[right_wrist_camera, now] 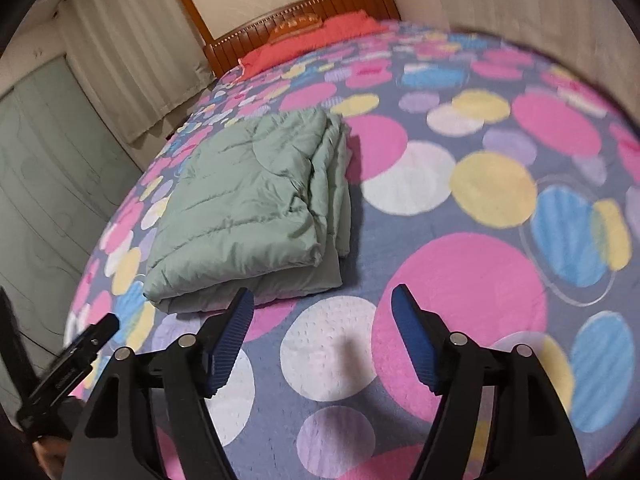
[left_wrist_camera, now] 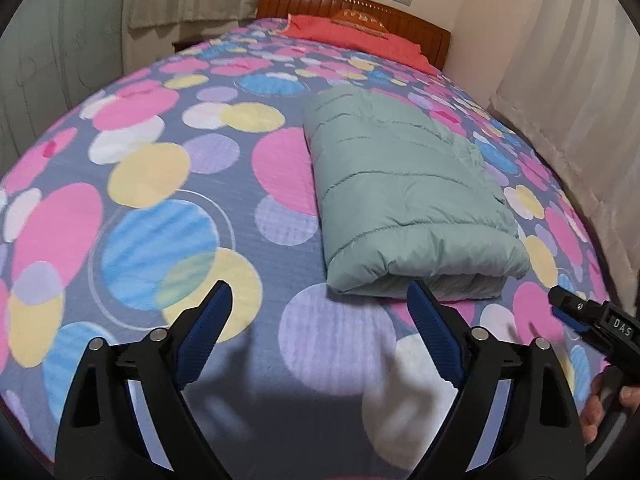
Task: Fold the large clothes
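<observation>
**Folded jacket on the bed, both claws empty**

A pale green quilted jacket (left_wrist_camera: 404, 196) lies folded on the circle-patterned bedspread (left_wrist_camera: 160, 208). The left claw (left_wrist_camera: 320, 308) and right claw (right_wrist_camera: 322, 312) hover near it, both spread wide, holding nothing.

A bed (left_wrist_camera: 168, 200) with a circle-patterned cover fills both frames. A folded green quilted jacket (left_wrist_camera: 404, 200) lies right of centre in the left view, a red pillow (left_wrist_camera: 360, 38) at the top.
</observation>
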The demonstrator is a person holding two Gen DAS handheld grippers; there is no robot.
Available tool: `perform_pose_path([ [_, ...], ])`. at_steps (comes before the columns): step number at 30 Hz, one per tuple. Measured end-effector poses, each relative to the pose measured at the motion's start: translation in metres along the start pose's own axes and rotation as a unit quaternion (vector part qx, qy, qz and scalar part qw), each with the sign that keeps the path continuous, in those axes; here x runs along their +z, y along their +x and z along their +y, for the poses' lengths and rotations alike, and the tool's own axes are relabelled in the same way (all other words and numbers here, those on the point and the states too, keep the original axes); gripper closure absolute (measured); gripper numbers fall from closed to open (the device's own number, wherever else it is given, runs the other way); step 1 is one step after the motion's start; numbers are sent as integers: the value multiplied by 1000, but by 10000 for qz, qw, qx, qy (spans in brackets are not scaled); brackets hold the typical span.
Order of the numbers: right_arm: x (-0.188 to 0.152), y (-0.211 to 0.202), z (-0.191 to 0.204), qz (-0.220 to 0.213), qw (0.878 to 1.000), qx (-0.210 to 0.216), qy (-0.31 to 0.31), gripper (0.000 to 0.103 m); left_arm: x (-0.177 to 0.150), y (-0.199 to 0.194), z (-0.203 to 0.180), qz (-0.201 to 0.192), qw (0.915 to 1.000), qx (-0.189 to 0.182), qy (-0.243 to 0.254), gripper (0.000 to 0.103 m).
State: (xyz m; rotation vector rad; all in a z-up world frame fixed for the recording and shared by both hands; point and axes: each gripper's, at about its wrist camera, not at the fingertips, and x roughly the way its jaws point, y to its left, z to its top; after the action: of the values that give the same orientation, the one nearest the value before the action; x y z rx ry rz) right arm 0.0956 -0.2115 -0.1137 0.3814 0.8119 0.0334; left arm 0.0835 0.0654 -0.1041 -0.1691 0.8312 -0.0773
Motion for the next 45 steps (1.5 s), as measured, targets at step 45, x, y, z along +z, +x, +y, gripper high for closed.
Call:
perform_pose_path([
  [45, -10, -86, 81, -1175, 9875, -391, -973, 23, 0, -122, -43, -1106, 9921, 572, 177, 6],
])
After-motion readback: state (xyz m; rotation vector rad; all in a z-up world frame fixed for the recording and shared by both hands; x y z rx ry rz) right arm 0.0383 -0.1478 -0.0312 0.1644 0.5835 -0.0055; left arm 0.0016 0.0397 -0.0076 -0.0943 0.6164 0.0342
